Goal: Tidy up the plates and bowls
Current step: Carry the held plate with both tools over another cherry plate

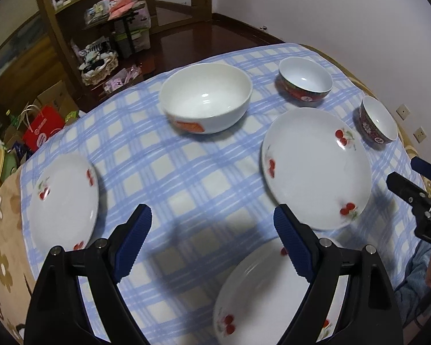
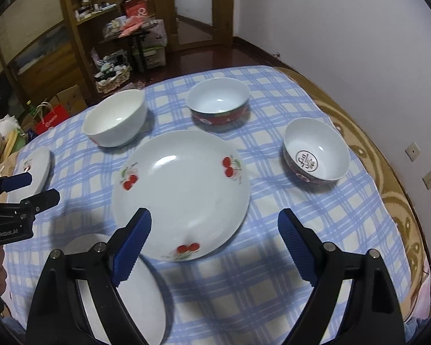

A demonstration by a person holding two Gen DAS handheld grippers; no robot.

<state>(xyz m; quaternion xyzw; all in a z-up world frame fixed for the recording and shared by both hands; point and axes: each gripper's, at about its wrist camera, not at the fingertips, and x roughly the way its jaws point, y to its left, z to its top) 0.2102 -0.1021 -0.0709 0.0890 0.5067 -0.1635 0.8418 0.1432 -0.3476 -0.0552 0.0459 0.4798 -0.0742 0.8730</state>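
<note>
Three white cherry-print plates lie on the blue checked cloth: a left plate (image 1: 61,201) (image 2: 33,169), a middle plate (image 1: 316,169) (image 2: 184,192) and a near plate (image 1: 261,296) (image 2: 140,296). A big white bowl (image 1: 205,97) (image 2: 115,118) stands at the back. Two red-sided bowls, one at the back (image 1: 304,82) (image 2: 218,103) and one to the right (image 1: 377,123) (image 2: 316,151), stand beyond the middle plate. My left gripper (image 1: 212,230) is open and empty above the cloth beside the near plate. My right gripper (image 2: 214,233) is open and empty over the middle plate's near rim.
The round table's brown patterned cover (image 2: 396,201) shows around the cloth. Beyond the far edge stand wooden shelves (image 1: 60,14), a wicker basket (image 1: 100,66), boxes and a red bag (image 1: 43,128). A white wall (image 2: 344,43) is on the right.
</note>
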